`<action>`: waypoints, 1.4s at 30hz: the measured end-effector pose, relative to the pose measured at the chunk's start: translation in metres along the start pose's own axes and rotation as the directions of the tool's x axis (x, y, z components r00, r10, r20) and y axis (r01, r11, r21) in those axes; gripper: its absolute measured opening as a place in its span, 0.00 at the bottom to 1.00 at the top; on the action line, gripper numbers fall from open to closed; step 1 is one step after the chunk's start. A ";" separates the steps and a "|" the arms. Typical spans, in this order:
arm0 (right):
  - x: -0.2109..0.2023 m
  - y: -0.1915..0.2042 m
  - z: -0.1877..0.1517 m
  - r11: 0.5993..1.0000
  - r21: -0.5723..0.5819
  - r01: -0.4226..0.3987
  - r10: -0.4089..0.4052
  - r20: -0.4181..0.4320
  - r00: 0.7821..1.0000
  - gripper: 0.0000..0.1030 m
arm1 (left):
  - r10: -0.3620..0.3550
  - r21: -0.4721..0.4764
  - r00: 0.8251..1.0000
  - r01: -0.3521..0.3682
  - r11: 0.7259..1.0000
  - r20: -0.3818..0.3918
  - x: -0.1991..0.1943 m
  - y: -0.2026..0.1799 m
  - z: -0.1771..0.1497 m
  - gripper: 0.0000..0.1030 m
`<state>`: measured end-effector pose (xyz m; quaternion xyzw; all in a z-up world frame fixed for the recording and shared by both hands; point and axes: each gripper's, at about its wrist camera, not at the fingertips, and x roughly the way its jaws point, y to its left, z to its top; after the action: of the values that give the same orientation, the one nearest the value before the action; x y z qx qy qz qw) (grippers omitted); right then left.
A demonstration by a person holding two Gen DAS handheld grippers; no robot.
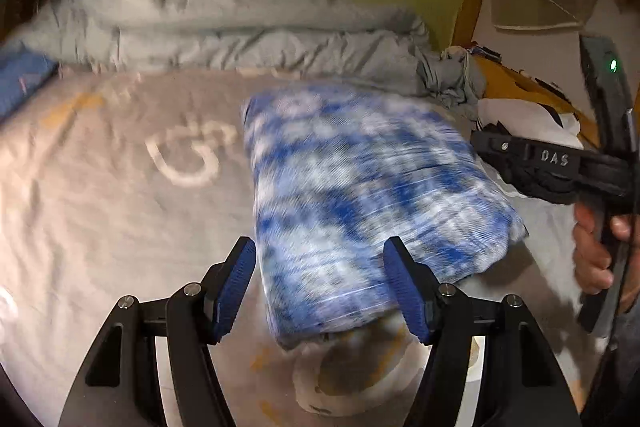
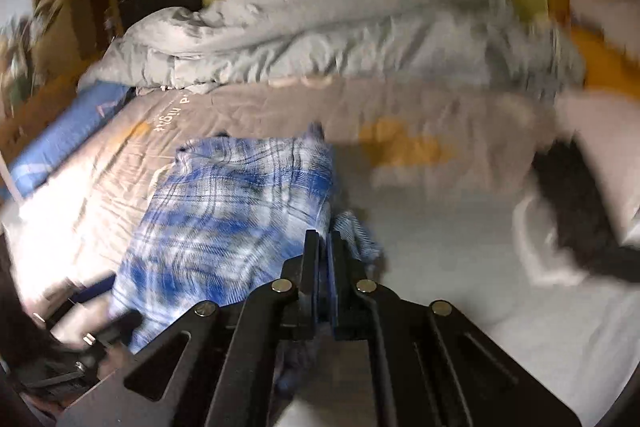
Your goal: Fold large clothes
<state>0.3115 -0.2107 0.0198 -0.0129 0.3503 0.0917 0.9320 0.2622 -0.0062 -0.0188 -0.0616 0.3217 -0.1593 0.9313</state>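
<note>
Looking along the left tongs (image 1: 320,287) first, we see their blue pads standing wide apart with nothing pressed between them; the near end of the folded blue-and-white plaid garment (image 1: 360,195) lies in the gap but neither pad touches it. The garment rests on the beige bed sheet (image 1: 100,187), running from about six o'clock up toward one o'clock, with a rumpled grey duvet (image 1: 240,23) behind it at twelve. At three o'clock a hand (image 1: 596,247) holds the other tool, beside a pile of white and dark clothes (image 1: 524,123).

Turning to the right wrist view, we find the right tongs (image 2: 324,267) shut, and a bit of the plaid garment (image 2: 240,207) appears pinched at their tips, at the cloth's near right corner; blur keeps us from being sure how much cloth is caught. The garment spreads toward ten o'clock across the sheet (image 2: 420,235), with the duvet (image 2: 340,35) at twelve.

We judge the cloth light, soft and limp: it will sag and slide open if lifted by one point. Taking it at the corners or along a folded edge should keep the layers together.
</note>
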 end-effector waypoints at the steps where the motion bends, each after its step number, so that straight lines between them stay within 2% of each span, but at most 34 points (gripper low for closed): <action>1: -0.007 0.002 0.003 1.000 -0.004 0.007 -0.007 0.018 1.000 0.04 | 0.004 0.014 1.000 -0.004 1.000 0.012 -0.004 -0.003 0.004 0.67; 2: -0.014 0.002 0.005 1.000 0.014 -0.009 0.009 0.032 0.999 0.05 | 0.007 0.025 1.000 -0.008 1.000 0.024 -0.008 -0.005 0.009 0.67; 3: -0.021 0.000 0.007 0.998 0.045 -0.041 0.039 0.035 0.999 0.12 | 0.018 0.033 0.999 -0.019 0.999 0.037 -0.012 -0.007 0.015 0.67; 4: -0.026 -0.003 0.007 0.995 0.076 -0.068 0.066 0.033 0.997 0.20 | 0.032 0.034 0.998 -0.034 0.999 0.049 -0.015 -0.007 0.023 0.72; 5: -0.030 -0.005 0.007 0.991 0.100 -0.088 0.085 0.033 0.996 0.45 | 0.041 0.026 0.997 -0.043 0.999 0.058 -0.017 -0.007 0.030 0.80; 6: -0.035 -0.008 0.005 0.988 0.121 -0.101 0.097 0.039 0.995 0.70 | 0.049 0.011 0.996 -0.050 0.999 0.070 -0.019 -0.005 0.037 0.82; 7: -0.040 -0.012 0.003 0.984 0.144 -0.106 0.098 0.056 0.994 0.77 | 0.054 -0.004 0.996 -0.054 0.999 0.077 -0.020 -0.003 0.043 0.82; 10: -0.043 -0.021 0.002 0.976 0.192 -0.106 0.094 0.069 0.993 0.77 | 0.071 -0.053 0.996 -0.068 0.996 0.056 -0.016 0.004 0.060 0.82; 13: -0.028 -0.034 -0.003 0.947 0.289 -0.141 0.132 0.050 0.990 0.80 | 0.063 -0.104 0.998 -0.061 0.993 0.011 -0.005 0.014 0.065 0.83; 14: -0.019 -0.038 -0.007 0.928 0.331 -0.169 0.166 0.038 0.985 0.80 | 0.053 -0.144 0.998 -0.055 0.988 -0.023 0.003 0.021 0.065 0.83; 16: 0.000 -0.043 -0.016 0.888 0.406 -0.215 0.232 0.009 0.973 0.80 | 0.088 -0.234 0.988 -0.117 0.965 -0.130 0.022 0.034 0.063 0.83; 17: 0.009 -0.043 -0.021 0.878 0.430 -0.208 0.239 -0.019 0.971 0.80 | 0.068 -0.266 0.985 -0.109 0.958 -0.158 0.029 0.040 0.060 0.83; 18: 0.018 -0.039 -0.025 0.879 0.431 -0.202 0.245 -0.046 0.969 0.80 | 0.001 -0.324 0.983 -0.061 0.944 -0.185 0.039 0.050 0.055 0.83; 20: 0.033 -0.028 -0.029 0.892 0.393 -0.221 0.274 -0.081 0.958 0.80 | -0.049 -0.367 0.975 -0.035 0.929 -0.216 0.051 0.058 0.047 0.83; 22: 0.046 -0.026 -0.032 0.876 0.406 -0.259 0.324 -0.098 0.941 0.80 | -0.088 -0.384 0.973 0.000 0.923 -0.213 0.057 0.061 0.041 0.83; 24: 0.059 -0.033 -0.040 0.832 0.470 -0.294 0.381 -0.101 0.919 0.80 | -0.135 -0.404 0.970 0.043 0.914 -0.202 0.063 0.065 0.036 0.81; 25: 0.064 -0.037 -0.043 0.804 0.505 -0.314 0.414 -0.096 0.905 0.80 | -0.156 -0.416 0.968 0.061 0.907 -0.198 0.066 0.067 0.035 0.78; 26: 0.070 -0.042 -0.048 0.775 0.537 -0.333 0.445 -0.089 0.891 0.80 | -0.204 -0.446 0.960 0.099 0.889 -0.192 0.071 0.071 0.032 0.71; 28: 0.078 -0.047 -0.057 0.729 0.576 -0.370 0.488 -0.058 0.871 0.79 | -0.238 -0.459 0.949 0.122 0.880 -0.205 0.079 0.072 0.030 0.64; 29: 0.080 -0.046 -0.060 0.727 0.571 -0.382 0.491 -0.042 0.870 0.76 | -0.240 -0.447 0.947 0.124 0.886 -0.213 0.084 0.071 0.029 0.62; 30: 0.081 -0.043 -0.060 0.736 0.553 -0.391 0.490 -0.036 0.871 0.66 | -0.235 -0.438 0.948 0.121 0.891 -0.215 0.085 0.068 0.027 0.61; 31: 0.083 -0.040 -0.059 0.740 0.537 -0.404 0.499 -0.037 0.866 0.62 | -0.233 -0.434 0.949 0.123 0.893 -0.210 0.086 0.066 0.027 0.57; 32: 0.083 -0.038 -0.058 0.745 0.533 -0.401 0.495 -0.038 0.868 0.58 | -0.247 -0.437 0.950 0.142 0.888 -0.193 0.085 0.065 0.027 0.49; 33: 0.083 -0.038 -0.058 0.743 0.533 -0.406 0.498 -0.034 0.867 0.52 | -0.250 -0.434 0.952 0.153 0.888 -0.178 0.082 0.063 0.028 0.45; 34: 0.081 -0.038 -0.056 0.745 0.529 -0.407 0.497 -0.035 0.867 0.46 | -0.243 -0.419 0.957 0.158 0.894 -0.158 0.076 0.060 0.030 0.41; 36: 0.071 -0.036 -0.046 0.766 0.500 -0.404 0.485 -0.037 0.874 0.40 | -0.195 -0.364 0.973 0.140 0.921 -0.120 0.064 0.045 0.038 0.40; 37: 0.062 -0.034 -0.038 0.784 0.469 -0.405 0.471 -0.027 0.881 0.38 | -0.186 -0.351 0.977 0.140 0.926 -0.100 0.058 0.036 0.043 0.40; 39: 0.037 -0.032 -0.022 0.819 0.410 -0.401 0.432 0.020 0.902 0.38 | -0.208 -0.360 0.976 0.173 0.917 -0.060 0.048 0.022 0.055 0.39; 40: 0.027 -0.035 -0.015 0.822 0.399 -0.406 0.425 0.044 0.904 0.38 | -0.218 -0.357 0.975 0.188 0.915 -0.045 0.044 0.017 0.061 0.39; 42: 0.005 -0.052 -0.003 0.786 0.426 -0.449 0.452 0.099 0.886 0.38 | -0.248 -0.312 0.969 0.240 0.919 0.014 0.029 -0.005 0.079 0.39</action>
<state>0.3228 -0.2614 0.0119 0.2799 0.3585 0.2302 0.8603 0.3313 -0.0199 0.0277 -0.2453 0.3444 -0.2221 0.8786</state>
